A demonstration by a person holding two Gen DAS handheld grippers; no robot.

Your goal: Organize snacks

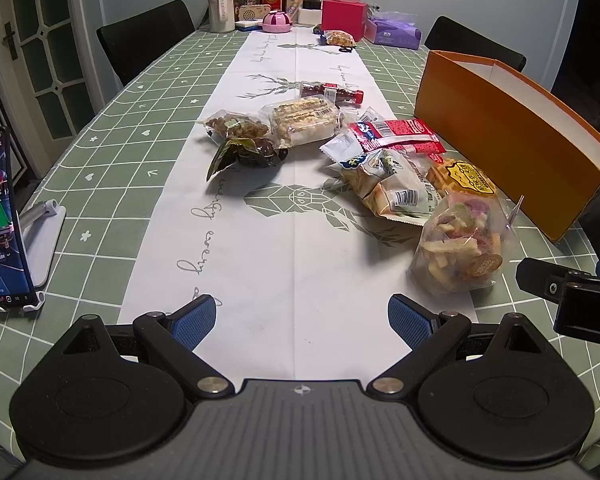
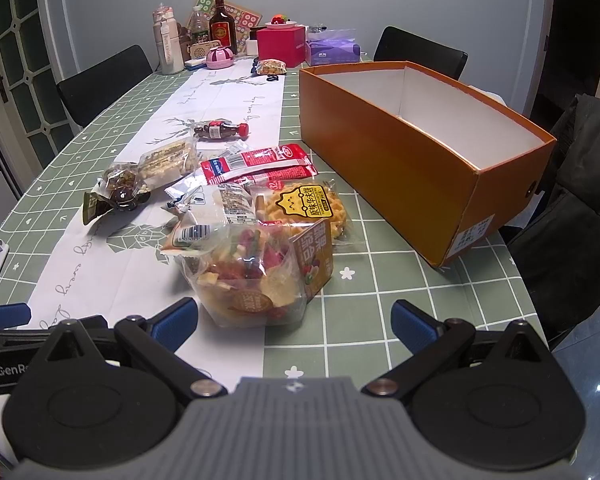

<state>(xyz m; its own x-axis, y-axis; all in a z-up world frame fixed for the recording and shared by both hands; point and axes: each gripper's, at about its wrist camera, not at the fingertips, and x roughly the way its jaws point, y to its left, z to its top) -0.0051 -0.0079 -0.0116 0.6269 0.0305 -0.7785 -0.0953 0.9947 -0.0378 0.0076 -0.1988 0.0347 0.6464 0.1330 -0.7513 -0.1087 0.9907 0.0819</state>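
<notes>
Right wrist: bare tablecloth (image 2: 380, 292) between snacks (image 2: 260, 280) and box (image 2: 400, 152).

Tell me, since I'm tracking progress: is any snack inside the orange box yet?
No, the orange box shows only bare white walls inside, though its floor is hidden.

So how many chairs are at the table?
2 in view. One black chair stands at the table's left side, far end. The other black chair stands at the right side, behind the orange box. More may be out of view.
</notes>
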